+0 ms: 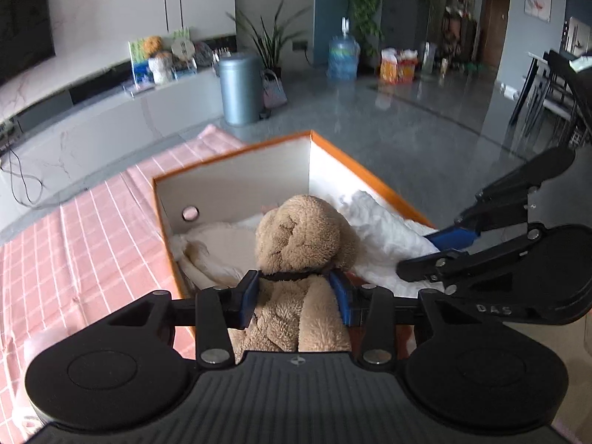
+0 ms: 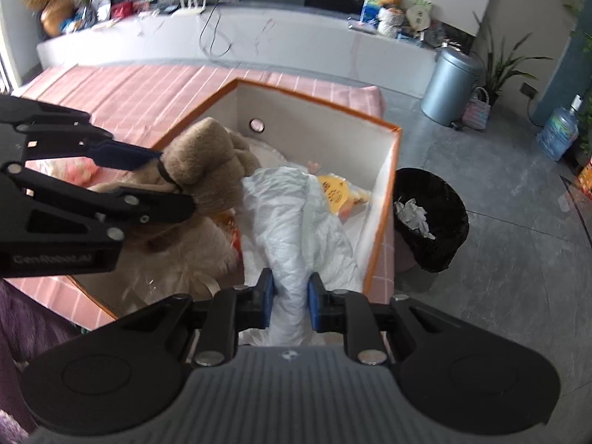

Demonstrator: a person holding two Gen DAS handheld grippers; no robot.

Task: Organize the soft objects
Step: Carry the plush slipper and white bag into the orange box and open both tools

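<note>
Your left gripper (image 1: 294,298) is pinching a tan, shaggy plush dog (image 1: 303,236) at its dark-collared neck, holding it over the orange-rimmed box (image 1: 236,148) on the pink checked cloth (image 1: 74,229). Your right gripper (image 2: 290,298) is squeezing a crumpled white bundle (image 2: 296,222) inside that box.

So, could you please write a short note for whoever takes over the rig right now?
Left gripper: fingers shut on the tan plush dog at its collar, over the orange-edged box.
Right gripper: fingers shut on the white crumpled bag, which trails into the box.
Already in the box: a cream plush item and a yellow packet.
Left to do: lower both, release, and check the pink checked cloth for leftovers.
</note>
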